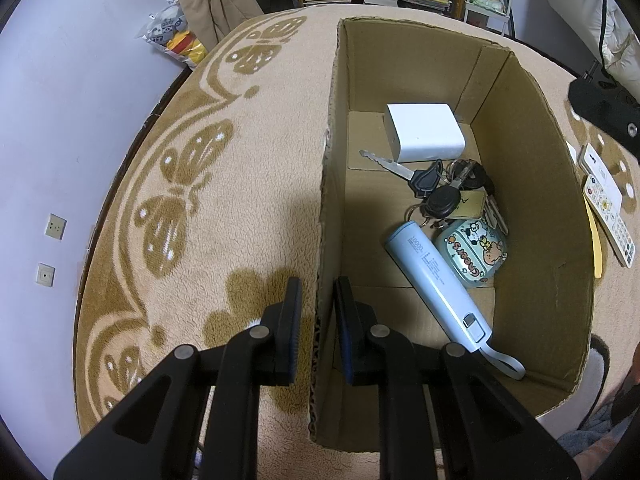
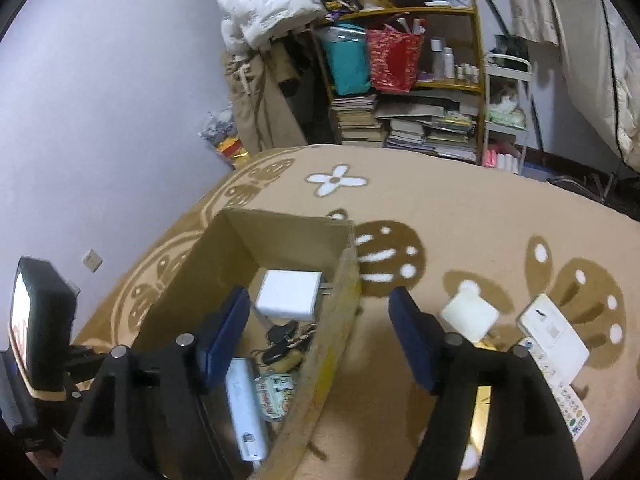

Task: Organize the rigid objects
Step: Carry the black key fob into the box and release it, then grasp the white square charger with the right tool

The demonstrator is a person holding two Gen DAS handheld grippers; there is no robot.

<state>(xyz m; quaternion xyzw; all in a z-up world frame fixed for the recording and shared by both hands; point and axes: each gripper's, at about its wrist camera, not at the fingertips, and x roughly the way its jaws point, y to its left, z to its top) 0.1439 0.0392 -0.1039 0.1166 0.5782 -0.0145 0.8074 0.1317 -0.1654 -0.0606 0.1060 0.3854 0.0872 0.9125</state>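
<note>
The left gripper (image 1: 317,304) pinched the near wall of the cardboard box (image 1: 326,184) on the blanket (image 1: 248,152). Inside lay a power bank (image 1: 436,280), keys (image 1: 436,188) and charger (image 1: 424,132). The right gripper (image 2: 318,334) hung released, empty, straddling the opposite wall.

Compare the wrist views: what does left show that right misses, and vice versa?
Left only: the left gripper straddling the cardboard box wall, and the full bunch of keys.
Right only: the open right gripper, a white flower motif, a red bag on the shelf.
Both: box, white charger, light blue power bank, remote on the blanket.
</note>
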